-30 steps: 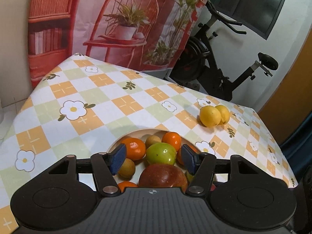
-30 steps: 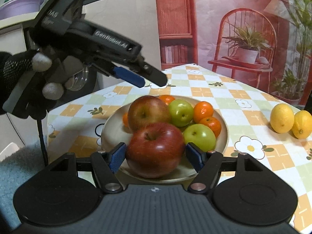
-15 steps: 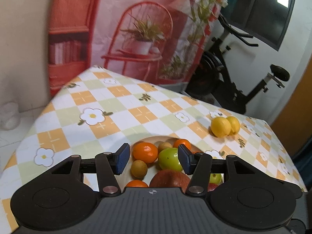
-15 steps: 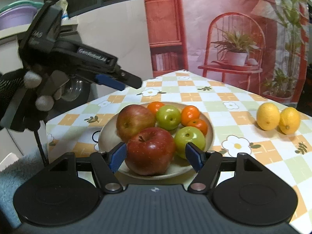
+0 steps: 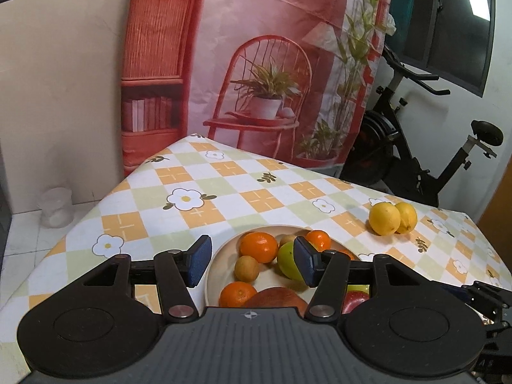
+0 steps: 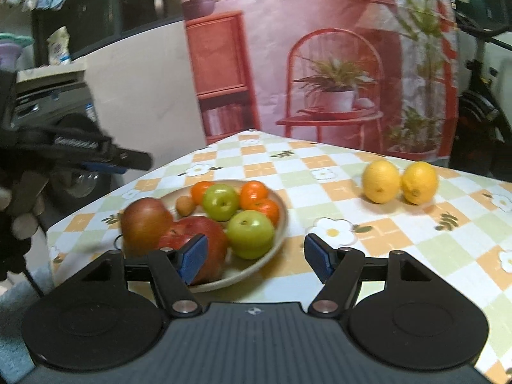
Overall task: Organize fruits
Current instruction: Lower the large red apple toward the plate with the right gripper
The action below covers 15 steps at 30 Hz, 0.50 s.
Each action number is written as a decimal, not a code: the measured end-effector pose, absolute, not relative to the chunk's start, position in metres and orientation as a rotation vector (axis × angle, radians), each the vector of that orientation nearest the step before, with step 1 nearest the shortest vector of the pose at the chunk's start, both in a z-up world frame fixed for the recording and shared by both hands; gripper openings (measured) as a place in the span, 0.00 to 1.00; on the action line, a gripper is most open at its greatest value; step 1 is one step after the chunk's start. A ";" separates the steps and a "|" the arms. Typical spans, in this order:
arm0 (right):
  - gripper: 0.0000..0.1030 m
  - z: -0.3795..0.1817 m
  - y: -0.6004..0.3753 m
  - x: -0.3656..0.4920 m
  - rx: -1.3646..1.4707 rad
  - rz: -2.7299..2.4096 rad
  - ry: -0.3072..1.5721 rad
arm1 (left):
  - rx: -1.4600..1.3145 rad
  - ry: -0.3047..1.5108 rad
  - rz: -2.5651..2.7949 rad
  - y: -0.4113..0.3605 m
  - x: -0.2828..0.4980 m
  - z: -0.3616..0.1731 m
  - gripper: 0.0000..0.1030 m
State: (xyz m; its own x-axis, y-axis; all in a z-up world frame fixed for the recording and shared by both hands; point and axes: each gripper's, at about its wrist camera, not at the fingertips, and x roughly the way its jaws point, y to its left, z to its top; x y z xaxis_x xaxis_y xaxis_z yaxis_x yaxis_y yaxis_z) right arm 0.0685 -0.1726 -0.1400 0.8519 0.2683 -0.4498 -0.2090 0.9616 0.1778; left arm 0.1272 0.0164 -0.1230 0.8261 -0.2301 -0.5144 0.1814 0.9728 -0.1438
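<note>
The left claw [image 5: 252, 264] hangs above the near edge of the plate [image 5: 212, 267] with its jaws apart and nothing between the pads; they have just been opening a little. The right claw [image 6: 254, 257] also stands open and holds nothing, low over the desk [image 6: 416, 240] at the plate's 4 o'clock side. On the plate lie 2 red apples [image 6: 145, 220], 2 green apples [image 6: 251, 232], several oranges [image 6: 254, 192] and 1 small brown fruit [image 6: 185, 205], packed close together. The 2 lemons [image 6: 380, 181] sit on the desk touching each other, well apart from the plate, toward 2 o'clock from it. In the right wrist view, a gloved hand [image 6: 19, 211] holds the left claw at 9 o'clock, blurred.
</note>
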 end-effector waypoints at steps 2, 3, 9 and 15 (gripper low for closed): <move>0.68 -0.141 -0.177 0.067 0.136 0.231 0.490 | -0.079 0.553 -0.211 0.014 0.124 -0.123 0.61; 0.68 -0.141 -0.180 0.066 0.141 0.220 0.488 | -0.074 0.554 -0.210 0.013 0.123 -0.124 0.61; 0.68 -0.131 -0.198 0.064 0.161 0.167 0.450 | -0.060 0.551 -0.189 0.008 0.127 -0.114 0.61; 0.68 -0.111 -0.227 0.058 0.181 0.114 0.392 | -0.075 0.517 -0.182 -0.003 0.128 -0.090 0.61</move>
State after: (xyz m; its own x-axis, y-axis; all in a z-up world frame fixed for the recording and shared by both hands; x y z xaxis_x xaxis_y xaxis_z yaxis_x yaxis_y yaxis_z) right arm 0.0585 -0.2268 -0.1111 0.9181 0.1452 -0.3689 -0.0754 0.9775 0.1971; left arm 0.1285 -0.0035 -0.0898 0.8535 -0.1923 -0.4843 0.1543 0.9810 -0.1175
